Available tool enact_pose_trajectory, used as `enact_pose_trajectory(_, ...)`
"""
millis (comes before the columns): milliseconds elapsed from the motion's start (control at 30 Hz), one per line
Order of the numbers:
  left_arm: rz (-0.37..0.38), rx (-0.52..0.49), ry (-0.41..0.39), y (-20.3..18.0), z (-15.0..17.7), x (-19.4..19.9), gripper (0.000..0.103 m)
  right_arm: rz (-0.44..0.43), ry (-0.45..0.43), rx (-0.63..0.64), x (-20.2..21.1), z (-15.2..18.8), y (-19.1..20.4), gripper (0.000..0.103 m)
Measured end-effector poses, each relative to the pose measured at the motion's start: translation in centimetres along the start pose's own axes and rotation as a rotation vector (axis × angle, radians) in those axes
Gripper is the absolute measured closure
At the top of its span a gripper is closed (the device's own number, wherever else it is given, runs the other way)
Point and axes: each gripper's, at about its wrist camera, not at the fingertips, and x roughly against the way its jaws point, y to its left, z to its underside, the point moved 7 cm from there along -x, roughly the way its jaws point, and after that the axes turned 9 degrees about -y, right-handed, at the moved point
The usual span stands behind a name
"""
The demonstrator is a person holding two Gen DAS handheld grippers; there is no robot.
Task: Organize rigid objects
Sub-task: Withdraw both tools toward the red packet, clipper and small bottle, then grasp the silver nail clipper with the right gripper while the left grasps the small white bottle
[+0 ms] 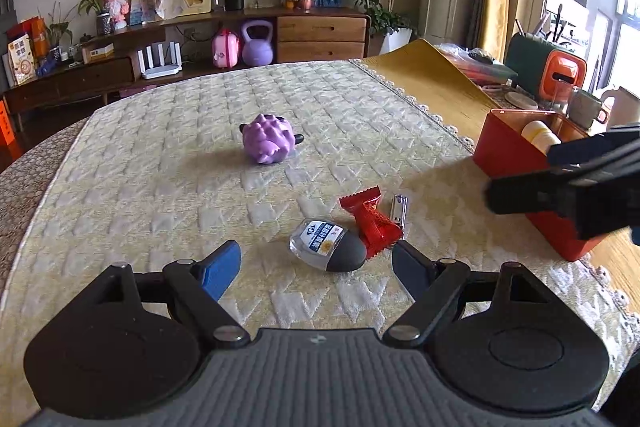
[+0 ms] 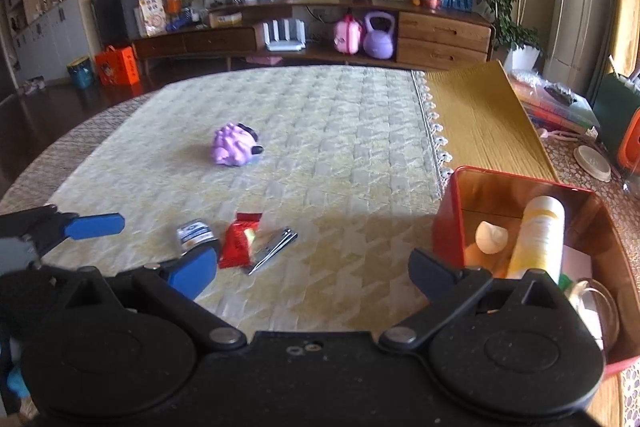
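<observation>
The left tool (image 1: pixel 316 265) hangs low over the quilted cream cloth (image 1: pixel 160 187) that covers the table, its two blue-padded fingers (image 1: pixel 222 269) spread well apart with nothing clamped between them. Just ahead of it, nearer its right finger than its left, lies a small clear bottle with a dark grey cap (image 1: pixel 328 247), on its side; the pads do not press on it. Touching the bottle's far side is a red snack packet (image 1: pixel 370 223), and just beside that a metal nail clipper (image 1: pixel 400 211) lies flat. Farther up the cloth, well apart from this cluster, a purple toy (image 1: pixel 266 139) sits alone. The right tool (image 2: pixel 312 271) has its jaws wide, at about their fullest spread, and they are empty: its left finger sits in front of the bottle (image 2: pixel 196 235) in its own view, its right finger in front of the near wall of a red tin box (image 2: pixel 448 223) at the cloth's right edge. Whether that finger touches the wall is hard to tell. Inside the box a cream-and-yellow bottle (image 2: pixel 540 235) leans against the side, with a pale rounded thing (image 2: pixel 490 237), perhaps a shell, beside it. From the left wrist view the right tool (image 1: pixel 560 187) appears as a dark blurred shape across the front of the box (image 1: pixel 504 147).
</observation>
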Motion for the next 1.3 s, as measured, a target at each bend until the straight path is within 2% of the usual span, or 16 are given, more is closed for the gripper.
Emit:
enact_pose_trajectory(433,0.007,-0.05,0.01,0.0,0.9,-3.5,0.02,0.044,0.089,-0.022,-5.7,1.0,-0.1,0.018)
enact_pose_trajectory(700,0.01,-0.053,0.01,0.2,1.0,-4.2,0.02,0.045,0.12,-0.005,-7.8,1.6,0.7,0.03)
enact_pose_trajectory(800,0.01,-0.057,0.01,0.2,1.0,-4.4,0.02,0.03,0.117,0.002,-8.0,1.7,1.2,0.032)
enact_pose_trajectory(833,0.011,-0.061,0.011,0.2,1.1,-4.5,0.02,0.023,0.118,0.009,-8.1,1.8,1.5,0.038)
enact_pose_trajectory(900,0.013,-0.07,0.008,0.1,1.1,-4.6,0.02,0.023,0.116,0.04,-8.1,2.0,2.0,0.041)
enact_pose_trajectory(1033,0.02,-0.083,0.007,-0.2,1.3,-4.7,0.026,0.006,0.1,0.062,-7.9,2.0,2.7,0.053)
enact_pose_trajectory(1200,0.039,-0.129,-0.002,-1.0,1.3,-4.7,0.04,-0.022,0.088,0.078,-7.6,2.1,3.4,0.071)
enact_pose_trajectory(1233,0.046,-0.137,-0.004,-1.2,1.3,-4.6,0.045,-0.027,0.086,0.08,-7.5,2.1,3.5,0.074)
enact_pose_trajectory(1300,0.049,-0.153,-0.006,-1.5,1.3,-4.6,0.048,-0.036,0.082,0.077,-7.4,2.2,3.5,0.076)
